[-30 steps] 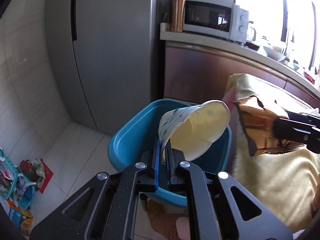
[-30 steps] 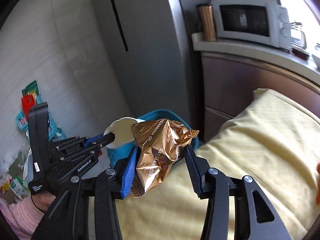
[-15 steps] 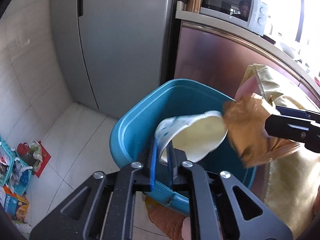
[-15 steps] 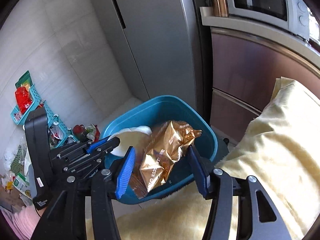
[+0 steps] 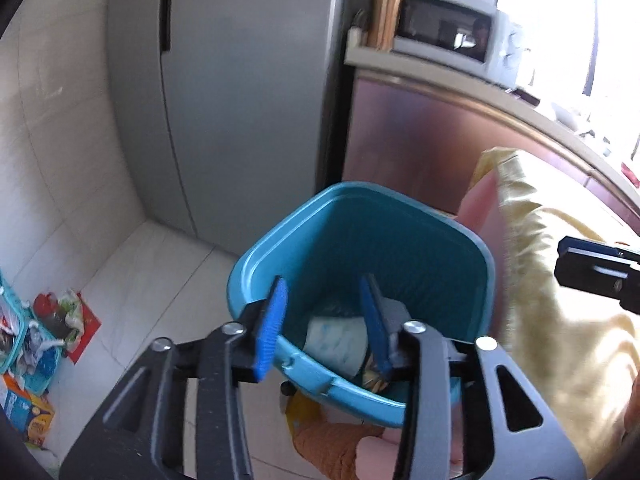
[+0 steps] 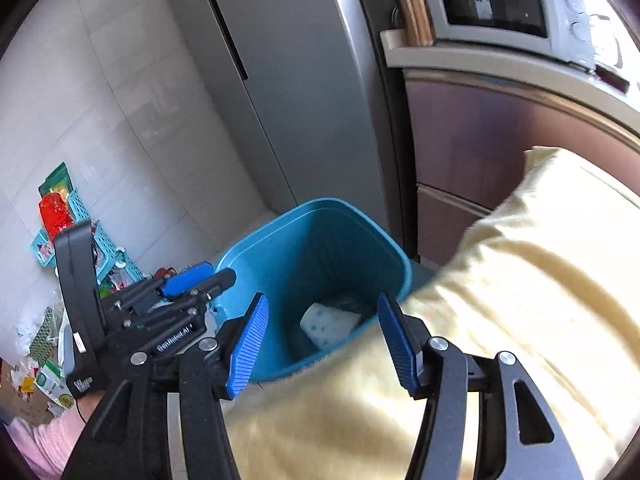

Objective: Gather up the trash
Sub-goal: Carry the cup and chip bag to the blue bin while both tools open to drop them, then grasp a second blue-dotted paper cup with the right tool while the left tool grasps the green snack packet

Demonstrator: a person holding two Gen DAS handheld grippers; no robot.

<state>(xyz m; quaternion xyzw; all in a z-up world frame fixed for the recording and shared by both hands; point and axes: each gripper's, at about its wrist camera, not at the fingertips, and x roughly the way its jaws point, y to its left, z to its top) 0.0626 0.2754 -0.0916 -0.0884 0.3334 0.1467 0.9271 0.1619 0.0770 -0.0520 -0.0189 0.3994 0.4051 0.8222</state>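
Both grippers hang over the blue plastic bin [image 5: 420, 240] with jaws opening and nothing between them: left gripper [image 5: 326, 320], right gripper [image 6: 320, 336]. The white paper cup with blue dots [image 6: 328, 324] lies at its bottom, so these pieces look binned; floor litter [image 6: 44, 344] remains.

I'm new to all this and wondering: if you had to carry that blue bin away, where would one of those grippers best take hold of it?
Probably the blue bin's rolled rim, from above, one finger inside the wall and one outside. The mouth is open and faces up, and the walls look thin and nearly upright. The left gripper, its jaws opening with nothing between them, hangs over the near rim, so that edge seems the handiest.
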